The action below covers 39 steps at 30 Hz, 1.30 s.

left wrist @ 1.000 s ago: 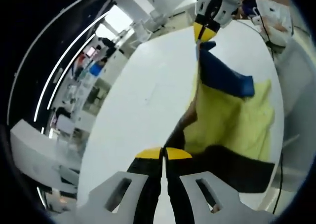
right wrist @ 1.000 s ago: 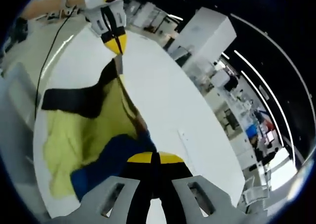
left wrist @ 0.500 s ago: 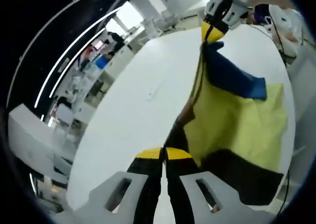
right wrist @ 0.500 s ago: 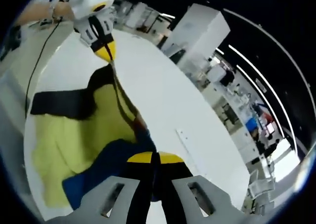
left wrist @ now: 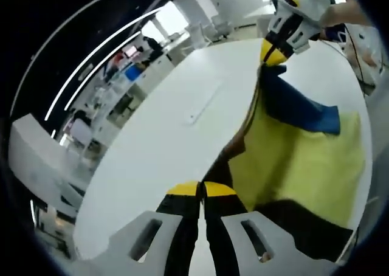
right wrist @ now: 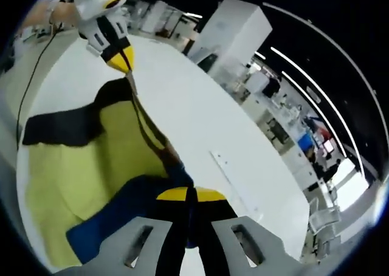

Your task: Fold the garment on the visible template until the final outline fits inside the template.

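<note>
The garment [left wrist: 298, 166] hangs over the table [left wrist: 176, 142] — left gripper [left wrist: 201, 189] and right gripper [right wrist: 186, 194] each clamped on one end of its top edge, which runs taut between them.

Light: bright, from ceiling strips [left wrist: 91, 63] overhead.
Glare: washes out white table [left wrist: 176, 136].
Blur: slight smear.
Edges: strongly fisheye-bent.

We see the garment [left wrist: 298, 160] stretched between our jaws over the table [left wrist: 164, 154], hanging right of the left pair, left of the right pair.
</note>
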Each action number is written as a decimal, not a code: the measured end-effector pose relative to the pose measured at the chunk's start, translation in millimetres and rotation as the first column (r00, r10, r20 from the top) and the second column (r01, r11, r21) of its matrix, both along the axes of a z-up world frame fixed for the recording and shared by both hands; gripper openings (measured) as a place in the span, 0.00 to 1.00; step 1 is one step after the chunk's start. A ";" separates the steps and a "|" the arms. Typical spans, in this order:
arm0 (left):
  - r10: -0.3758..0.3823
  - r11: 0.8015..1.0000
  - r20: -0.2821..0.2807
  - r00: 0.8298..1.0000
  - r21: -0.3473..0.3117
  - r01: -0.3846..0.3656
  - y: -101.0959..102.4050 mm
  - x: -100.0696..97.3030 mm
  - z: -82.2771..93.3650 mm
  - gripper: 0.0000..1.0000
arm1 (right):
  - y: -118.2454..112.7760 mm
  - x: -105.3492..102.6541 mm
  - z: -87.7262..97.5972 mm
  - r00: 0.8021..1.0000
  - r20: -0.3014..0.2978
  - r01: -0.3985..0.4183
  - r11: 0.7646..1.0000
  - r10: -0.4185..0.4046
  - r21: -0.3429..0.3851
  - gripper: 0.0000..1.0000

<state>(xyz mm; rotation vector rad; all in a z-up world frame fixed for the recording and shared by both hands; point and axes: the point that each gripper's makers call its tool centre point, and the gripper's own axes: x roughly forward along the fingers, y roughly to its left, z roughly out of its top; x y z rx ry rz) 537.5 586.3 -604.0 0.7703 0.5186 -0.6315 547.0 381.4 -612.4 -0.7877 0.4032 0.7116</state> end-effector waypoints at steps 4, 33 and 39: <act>0.017 1.000 -0.001 1.000 -0.018 -0.017 -0.6 4.2 -3.5 0.00 | -0.5 5.1 -4.6 1.000 -0.017 0.021 1.000 -0.021 0.020 0.03; 0.052 0.995 -0.077 0.996 0.088 -0.045 -5.8 32.4 -52.8 0.00 | 3.1 39.9 -44.7 0.989 -0.078 0.126 0.992 -0.124 0.022 0.03; 0.088 0.994 -0.141 0.986 0.071 -0.079 -0.6 38.5 -67.3 0.00 | -0.4 45.5 -52.6 0.985 -0.109 0.135 0.991 -0.133 0.014 0.03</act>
